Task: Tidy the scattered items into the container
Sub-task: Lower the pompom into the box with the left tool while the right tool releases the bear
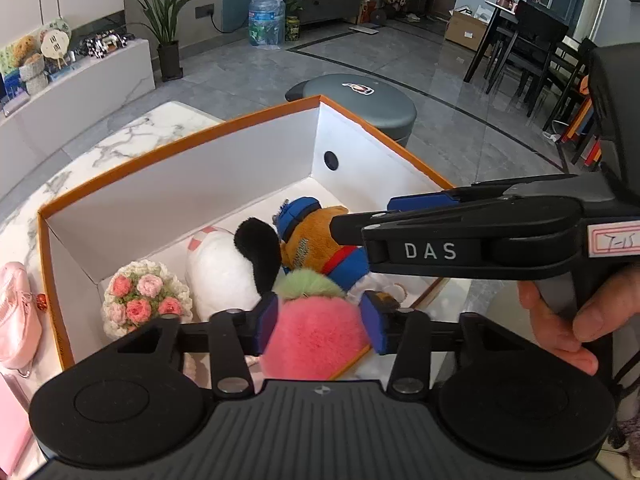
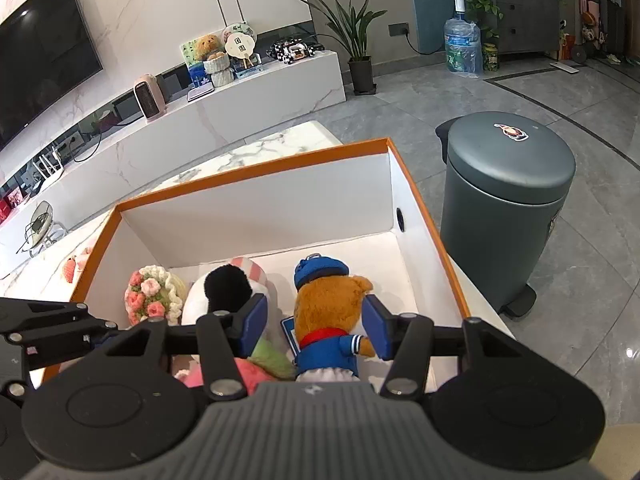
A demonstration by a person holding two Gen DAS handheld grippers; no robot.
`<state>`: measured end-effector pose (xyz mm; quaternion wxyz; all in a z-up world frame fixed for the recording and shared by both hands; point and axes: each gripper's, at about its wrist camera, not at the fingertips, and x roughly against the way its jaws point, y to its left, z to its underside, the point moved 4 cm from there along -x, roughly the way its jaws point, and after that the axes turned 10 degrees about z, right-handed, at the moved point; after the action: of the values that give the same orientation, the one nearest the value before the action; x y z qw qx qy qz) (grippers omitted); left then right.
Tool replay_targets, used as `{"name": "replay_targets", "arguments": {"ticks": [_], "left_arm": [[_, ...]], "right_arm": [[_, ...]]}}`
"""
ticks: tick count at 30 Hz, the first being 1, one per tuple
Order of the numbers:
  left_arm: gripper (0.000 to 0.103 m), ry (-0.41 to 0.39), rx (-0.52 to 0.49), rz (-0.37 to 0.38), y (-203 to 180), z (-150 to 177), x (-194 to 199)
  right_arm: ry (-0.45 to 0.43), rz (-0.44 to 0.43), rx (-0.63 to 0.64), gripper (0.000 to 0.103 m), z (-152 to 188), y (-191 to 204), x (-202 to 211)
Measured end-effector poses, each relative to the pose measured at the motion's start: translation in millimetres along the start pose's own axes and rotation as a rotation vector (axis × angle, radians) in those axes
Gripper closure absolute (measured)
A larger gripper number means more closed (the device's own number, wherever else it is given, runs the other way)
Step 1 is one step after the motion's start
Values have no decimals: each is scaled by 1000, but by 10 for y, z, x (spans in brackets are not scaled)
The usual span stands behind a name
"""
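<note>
In left wrist view, my left gripper [image 1: 318, 322] has its jaws around the pink plush [image 1: 316, 336] at 6 o'clock over the box [image 1: 180, 184]; contact unclear. In right wrist view, right gripper [image 2: 316, 326] brackets the bear [image 2: 330, 320], jaws released. Risk: grippers colliding, they're crowded.

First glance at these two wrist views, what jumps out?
The orange-rimmed white box on the marble table, already holding a crochet flower bouquet at its left, a white-and-black plush in the middle and a bear in blue uniform to the right. The left gripper has a fluffy pink strawberry plush between its fingers over the box's near edge; the right gripper straddles the bear.
</note>
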<state>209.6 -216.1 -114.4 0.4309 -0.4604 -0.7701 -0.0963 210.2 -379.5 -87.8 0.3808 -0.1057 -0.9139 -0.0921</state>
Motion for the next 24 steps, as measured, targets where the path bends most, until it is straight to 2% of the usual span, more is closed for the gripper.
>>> {"name": "replay_targets", "arguments": {"ticks": [5, 13, 15, 24], "left_arm": [[68, 0, 2, 6, -21, 8, 39], [69, -25, -14, -27, -105, 66, 220], [73, -32, -12, -41, -125, 82, 282], [78, -83, 28, -104, -168, 170, 615]], "right_arm": [[-4, 9, -2, 47, -10, 15, 32], [-33, 15, 15, 47, -18, 103, 226], [-40, 20, 19, 47, -7, 127, 295], [-65, 39, 37, 46, 88, 217, 641]]}}
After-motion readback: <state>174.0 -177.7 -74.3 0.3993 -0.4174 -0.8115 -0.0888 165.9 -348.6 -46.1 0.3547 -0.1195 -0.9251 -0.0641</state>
